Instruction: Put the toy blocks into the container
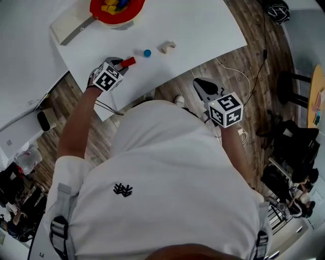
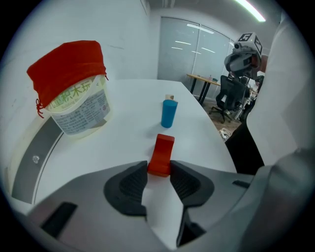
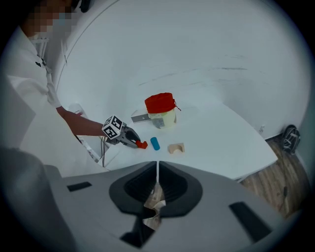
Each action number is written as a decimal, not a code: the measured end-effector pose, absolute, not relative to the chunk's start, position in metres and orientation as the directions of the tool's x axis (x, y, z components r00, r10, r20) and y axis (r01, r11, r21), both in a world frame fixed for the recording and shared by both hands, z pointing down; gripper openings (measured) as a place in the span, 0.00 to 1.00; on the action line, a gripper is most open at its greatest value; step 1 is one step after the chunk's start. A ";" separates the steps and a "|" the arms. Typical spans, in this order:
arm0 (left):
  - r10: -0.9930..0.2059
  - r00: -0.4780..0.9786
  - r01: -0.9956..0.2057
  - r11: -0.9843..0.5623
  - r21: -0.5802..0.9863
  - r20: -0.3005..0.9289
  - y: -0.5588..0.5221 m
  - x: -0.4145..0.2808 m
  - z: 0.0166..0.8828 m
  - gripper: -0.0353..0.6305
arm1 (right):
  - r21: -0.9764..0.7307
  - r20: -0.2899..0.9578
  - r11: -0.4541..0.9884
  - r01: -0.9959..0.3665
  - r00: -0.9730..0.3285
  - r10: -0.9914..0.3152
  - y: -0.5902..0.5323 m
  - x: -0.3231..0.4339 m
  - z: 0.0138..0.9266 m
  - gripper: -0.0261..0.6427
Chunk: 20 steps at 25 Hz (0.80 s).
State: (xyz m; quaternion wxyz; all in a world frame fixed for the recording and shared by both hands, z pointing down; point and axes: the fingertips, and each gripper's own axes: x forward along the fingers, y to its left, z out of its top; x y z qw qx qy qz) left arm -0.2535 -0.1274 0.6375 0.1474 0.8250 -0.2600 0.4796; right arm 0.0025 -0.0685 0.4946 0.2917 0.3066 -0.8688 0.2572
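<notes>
the left gripper [image 2: 159, 169] is closed on the near end of a red block [image 2: 162, 150]. the block rests on the white worktop [image 2: 128, 138] and sticks out ahead of the jaws. just beyond it stands a blue cylinder [image 2: 169, 113], with a beige arch block [image 1: 167, 47] near that. the container [image 2: 81, 110], a pale tub lined with red cloth, sits farther back on the worktop. it already holds yellow and blue blocks [image 1: 112, 6]. the right gripper [image 3: 157, 170] hangs off the worktop's edge over the wood floor [image 1: 249, 81], jaws together with nothing between them.
</notes>
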 end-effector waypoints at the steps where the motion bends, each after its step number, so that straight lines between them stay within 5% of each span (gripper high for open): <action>1: -0.286 0.409 -0.568 -0.823 -0.003 0.866 -0.127 -0.254 0.637 0.27 | -0.270 0.666 0.677 -0.684 -0.641 -0.381 -0.068 0.001 0.495 0.06; 20: -0.382 0.510 -0.616 -0.788 0.017 0.771 -0.168 -0.267 0.525 0.27 | -0.297 0.659 0.661 -0.689 -0.649 -0.381 -0.067 -0.019 0.503 0.06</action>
